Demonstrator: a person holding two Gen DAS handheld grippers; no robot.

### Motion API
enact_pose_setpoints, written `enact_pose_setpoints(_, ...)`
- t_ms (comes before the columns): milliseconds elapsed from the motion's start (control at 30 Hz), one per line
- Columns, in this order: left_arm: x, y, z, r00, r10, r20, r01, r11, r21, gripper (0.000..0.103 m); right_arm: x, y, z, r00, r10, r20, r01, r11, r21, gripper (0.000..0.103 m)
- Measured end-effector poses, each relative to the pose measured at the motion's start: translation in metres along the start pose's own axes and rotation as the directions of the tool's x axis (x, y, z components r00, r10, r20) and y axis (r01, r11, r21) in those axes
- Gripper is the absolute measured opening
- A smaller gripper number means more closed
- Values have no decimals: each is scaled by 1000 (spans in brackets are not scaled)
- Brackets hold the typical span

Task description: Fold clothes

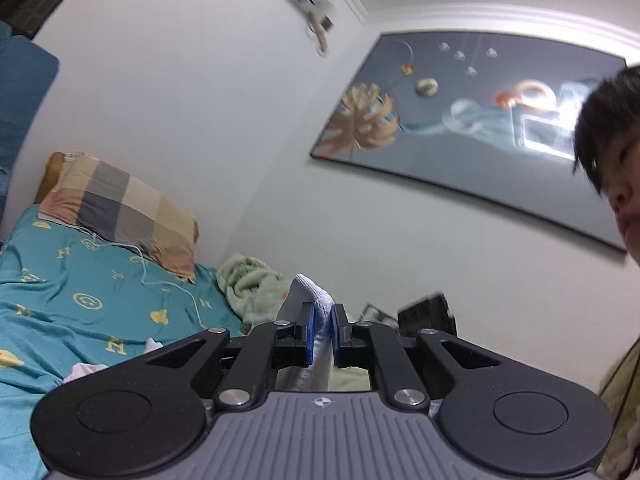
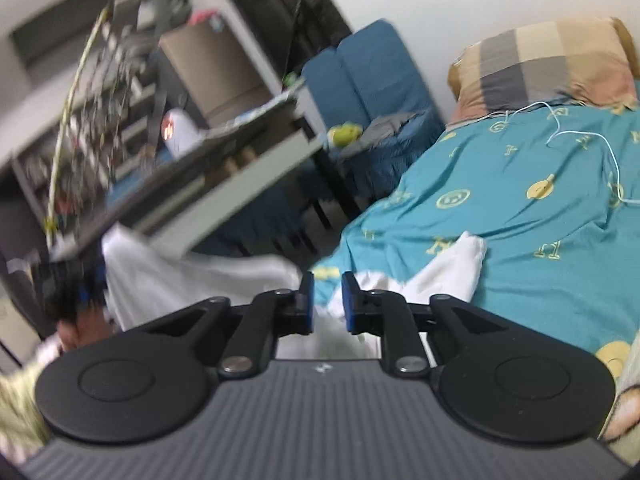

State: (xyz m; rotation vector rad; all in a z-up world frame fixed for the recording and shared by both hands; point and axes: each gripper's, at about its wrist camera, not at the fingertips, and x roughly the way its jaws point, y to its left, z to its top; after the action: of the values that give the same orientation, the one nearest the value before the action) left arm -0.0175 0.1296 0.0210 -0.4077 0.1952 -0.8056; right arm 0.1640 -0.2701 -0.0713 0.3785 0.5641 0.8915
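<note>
My left claw [image 1: 321,334] pinches a fold of white garment [image 1: 316,300] above the teal bedsheet [image 1: 100,292], while my right claw [image 2: 328,304] stands spread, gripping nothing.

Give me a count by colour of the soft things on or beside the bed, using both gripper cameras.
White: 1, the white garment
Checked: 1, the checked pillow
Pale green: 1, the green towel
Teal: 1, the teal bedsheet
Total: 4
</note>
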Motion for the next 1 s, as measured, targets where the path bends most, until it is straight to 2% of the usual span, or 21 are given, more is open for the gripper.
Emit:
enact_pose_setpoints(33,6,-4,-3,1000,-4,-22,5,1000,16,9,3,-2,2,1000,10,5,-10,1000,13,50)
enact_pose_setpoints(100,17,-10,-9,998,-4,-62,7,999,45,9,12,1,1,999,29,-34,-30,1000,-7,69)
enact_pose_setpoints(267,34,-18,-19,993,5,-117,4,997,81,9,37,10,-9,981,17,-191,-32,997,-77,69)
enact_pose_setpoints(333,38,-18,-20,992,7,-124,3,996,85,9,52,13,-16,968,-2,-250,-19,997,-81,69)
enact_pose_setpoints(400,39,-18,-21,993,8,-117,2,996,84,9,69,14,-25,949,-53,-312,23,995,-98,68)
enact_pose_setpoints(467,39,-18,-21,994,2,-107,7,996,85,9,84,13,-35,925,-125,-359,83,988,-131,58)
enact_pose_setpoints(500,37,-19,-21,995,-9,-99,17,996,82,9,89,10,-37,919,-160,-361,120,984,-132,46)
enact_pose_setpoints(533,36,-19,-20,996,-20,-90,27,996,79,9,92,6,-38,913,-195,-358,158,979,-128,30)
enact_pose_setpoints(567,33,-18,-19,997,-27,-78,33,997,71,9,93,1,-37,914,-220,-342,195,975,-106,24)
enact_pose_setpoints(633,29,-15,-17,998,-42,-52,44,998,54,9,85,-15,-29,928,-248,-279,254,967,-16,21)
enact_pose_setpoints(733,23,-7,-12,999,-45,-11,45,999,18,8,62,-41,-20,954,-243,-177,274,946,176,21)
enact_pose_setpoints(867,15,6,-4,999,-25,37,26,1000,-16,8,35,-63,-15,991,-117,-65,133,918,374,23)
enact_pose_setpoints(967,8,18,4,996,-11,88,17,998,-61,8,23,-55,-5,1000,3,-11,1,940,341,26)
enact_pose_setpoints(1000,4,22,7,994,-8,106,16,997,-78,9,19,-52,-1,999,34,9,-35,948,315,29)
